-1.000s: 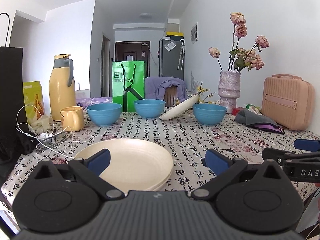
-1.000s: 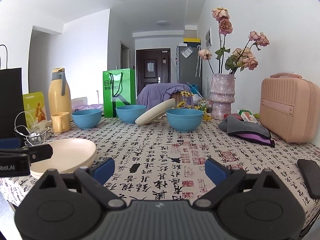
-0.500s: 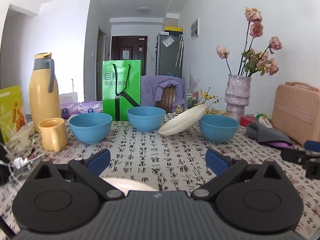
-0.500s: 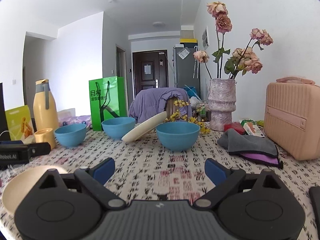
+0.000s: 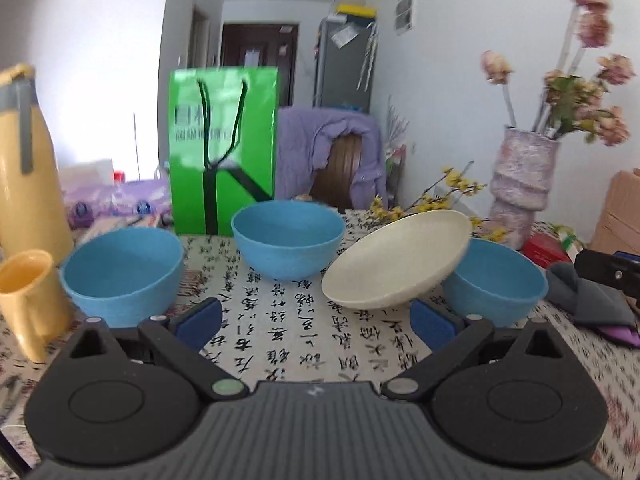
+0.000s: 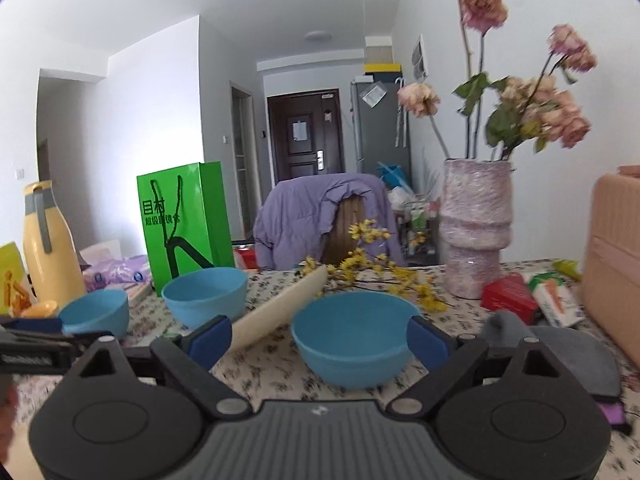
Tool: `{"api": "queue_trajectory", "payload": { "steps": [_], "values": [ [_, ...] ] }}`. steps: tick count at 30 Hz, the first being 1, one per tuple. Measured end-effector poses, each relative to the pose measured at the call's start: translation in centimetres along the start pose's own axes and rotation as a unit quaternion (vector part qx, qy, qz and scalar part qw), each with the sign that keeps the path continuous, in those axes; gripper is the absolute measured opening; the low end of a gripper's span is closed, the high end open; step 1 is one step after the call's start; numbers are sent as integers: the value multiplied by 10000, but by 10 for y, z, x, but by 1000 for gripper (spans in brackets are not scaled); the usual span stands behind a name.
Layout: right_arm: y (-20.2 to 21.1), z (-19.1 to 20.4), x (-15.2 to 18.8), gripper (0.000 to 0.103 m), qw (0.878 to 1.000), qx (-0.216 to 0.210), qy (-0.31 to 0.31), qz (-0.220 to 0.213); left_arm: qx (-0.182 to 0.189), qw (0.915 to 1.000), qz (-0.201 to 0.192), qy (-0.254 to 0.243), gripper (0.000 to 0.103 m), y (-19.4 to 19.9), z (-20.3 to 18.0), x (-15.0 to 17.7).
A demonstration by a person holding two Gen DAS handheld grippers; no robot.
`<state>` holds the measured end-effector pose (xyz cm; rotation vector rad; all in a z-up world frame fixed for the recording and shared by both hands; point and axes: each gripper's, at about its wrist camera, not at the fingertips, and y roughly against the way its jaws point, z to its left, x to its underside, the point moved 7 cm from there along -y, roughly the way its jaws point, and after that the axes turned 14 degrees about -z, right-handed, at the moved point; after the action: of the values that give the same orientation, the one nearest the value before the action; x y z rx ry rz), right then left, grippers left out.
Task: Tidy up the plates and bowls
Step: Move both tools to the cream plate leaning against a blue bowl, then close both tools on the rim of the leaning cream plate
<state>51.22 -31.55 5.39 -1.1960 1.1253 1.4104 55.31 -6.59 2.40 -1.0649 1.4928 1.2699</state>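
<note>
Left wrist view: the left tongs [image 5: 314,320] are released and empty. Three blue bowls stand along the far edge of the desk [image 5: 304,344]; a cream plate [image 5: 396,260] leans tilted on the rightmost bowl [image 5: 496,280].

Right wrist view: the right tongs [image 6: 318,342] are spread, framing that bowl [image 6: 354,338]. Risk: moving the bowl would likely drop the leaning plate.

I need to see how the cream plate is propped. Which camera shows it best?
Left wrist: the cream plate shows its whole underside, tilted, seemingly against the right blue bowl. Right wrist shows it edge-on, partly hidden by that claw's finger.
</note>
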Motion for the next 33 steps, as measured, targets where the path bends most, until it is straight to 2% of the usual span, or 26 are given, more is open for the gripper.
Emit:
{"api": "queue_trajectory", "payload": {
  "steps": [3,5,8,10,12,14,15,18,21,22,25,28,33],
  "values": [
    [-47,0,-4,91,9999,-103,-89,71,107,9988,260,391,95,-47,4,2],
    [-81,0,-2,89,9996,-71,-90,270,54,9966,486,668,81,-77,6,8],
    [-125,0,4,86,9979,-201,-369,483,49,9944,700,792,74,-110,5,19],
    [-149,-4,12,77,9955,-167,-584,728,47,9926,871,850,70,-126,4,28],
    [-167,-6,18,69,9943,-116,-664,829,62,9876,1054,1159,65,-139,7,35],
    [-180,-7,23,58,9934,-10,-640,951,56,9813,1258,1452,54,-150,10,41],
    [-185,-7,25,52,9929,29,-676,975,53,9796,1319,1515,52,-154,11,43],
    [-197,-4,28,46,9919,35,-706,1058,-46,9776,1403,1566,44,-168,13,47],
    [-208,-3,32,33,9909,151,-600,1197,-100,9703,1597,1816,33,-177,13,52],
    [-212,-4,33,30,9901,144,-623,1247,-102,9682,1639,1888,25,-180,13,53],
    [-220,-3,36,23,9885,148,-585,1386,-265,9656,1727,1927,12,-183,15,57],
    [-220,1,33,16,9900,264,-402,1327,-250,9640,1755,1984,11,-178,14,56],
    [-208,1,23,13,9919,344,-294,1189,-230,9646,1670,2029,10,-159,7,46]
  ]
}}
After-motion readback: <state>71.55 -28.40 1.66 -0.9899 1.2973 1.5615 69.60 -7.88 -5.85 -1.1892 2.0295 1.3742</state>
